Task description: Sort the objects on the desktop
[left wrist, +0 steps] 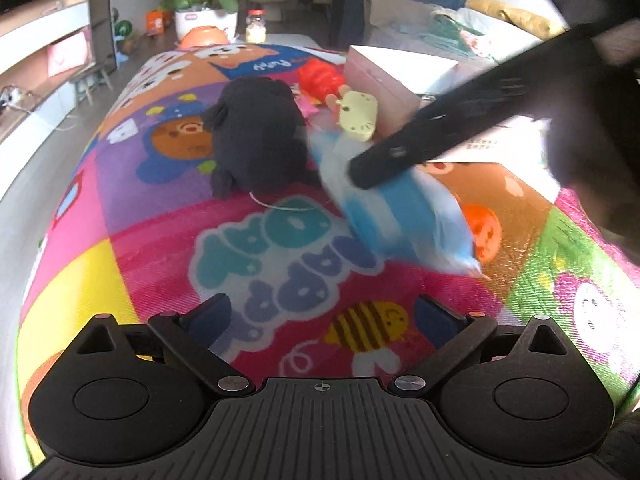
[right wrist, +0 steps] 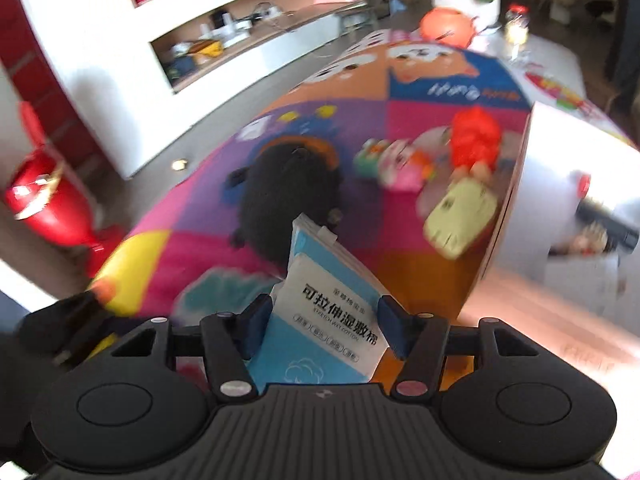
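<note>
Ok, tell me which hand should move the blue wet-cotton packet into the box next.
Right. Its tongs already straddle the wet-cotton packet, with the box beside it. The left tongs hang open and empty over the mat.

Both wrist views look steeply down, close over the cartoon mat [left wrist: 132, 248] (sharing the black plush [right wrist: 292, 192])

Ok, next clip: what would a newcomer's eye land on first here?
Probably the blue-and-white wet-cotton pack, tilted between the right claw's pads. Behind it a black plush toy sits mid-mat on the loud cartoon play mat. A red toy and pale yellow toy lie beside a white box.
</note>
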Demonstrator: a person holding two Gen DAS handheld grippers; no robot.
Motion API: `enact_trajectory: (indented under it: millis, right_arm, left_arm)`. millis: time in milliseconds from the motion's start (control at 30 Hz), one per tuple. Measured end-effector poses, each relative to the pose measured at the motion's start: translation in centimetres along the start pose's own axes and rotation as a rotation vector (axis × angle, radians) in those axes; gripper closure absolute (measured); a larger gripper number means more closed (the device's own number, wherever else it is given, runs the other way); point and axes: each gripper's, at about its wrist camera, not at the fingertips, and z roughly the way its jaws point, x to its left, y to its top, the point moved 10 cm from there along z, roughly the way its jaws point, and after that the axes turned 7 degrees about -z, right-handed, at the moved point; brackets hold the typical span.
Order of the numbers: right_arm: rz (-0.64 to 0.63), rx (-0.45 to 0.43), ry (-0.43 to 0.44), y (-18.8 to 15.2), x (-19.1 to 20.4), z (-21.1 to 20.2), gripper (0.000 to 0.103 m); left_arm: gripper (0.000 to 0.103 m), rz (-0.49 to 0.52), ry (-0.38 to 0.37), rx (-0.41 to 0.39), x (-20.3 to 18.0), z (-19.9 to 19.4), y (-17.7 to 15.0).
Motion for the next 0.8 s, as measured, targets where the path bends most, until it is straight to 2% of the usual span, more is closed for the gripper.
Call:
enact_trajectory:
  millis: [100, 167, 233, 467, 600, 700, 800]
  right_arm:
    - [-0.013, -0.064, -0.020, -0.9, 0.1, -2.9, 0.040]
    - [-0.045, -0.120, -0.098, -1.3, -0.6, -5.0, 0.037]
    - [-0.080, -0.137, -0.176, -2.1, -1.3, -6.4, 0.033]
    - [-0.006, -0.030, -0.200, -5.9, -3.4, -5.7, 0.033]
    - [0.044, -0.014, -0.195, -7.4, -4.3, -3.8, 0.033]
    - [0.061, 0.007, -0.179, -8.6, -4.4, -2.6, 0.037]
    - [0.020, 0.010, -0.232, -9.8, -4.6, -2.8, 0.038]
  left_arm:
    - [0.002, 0.006, -0.015, -0.002, -0.7, -0.2, -0.1]
    - [0.002, 0.012, -0.023, -0.001, -1.1, -0.3, -0.2]
    - [0.002, 0.023, -0.029, 0.004, -1.5, -0.2, -0.3]
    - [0.002, 0.044, -0.019, 0.008, -2.2, -0.1, -0.2]
    - [0.001, 0.051, 0.005, 0.015, -2.2, -0.1, -0.1]
    - [0.001, 0.063, 0.014, 0.015, -2.4, -0.2, 0.2]
    - [0.001, 0.075, 0.013, 0.019, -2.8, -0.1, 0.4]
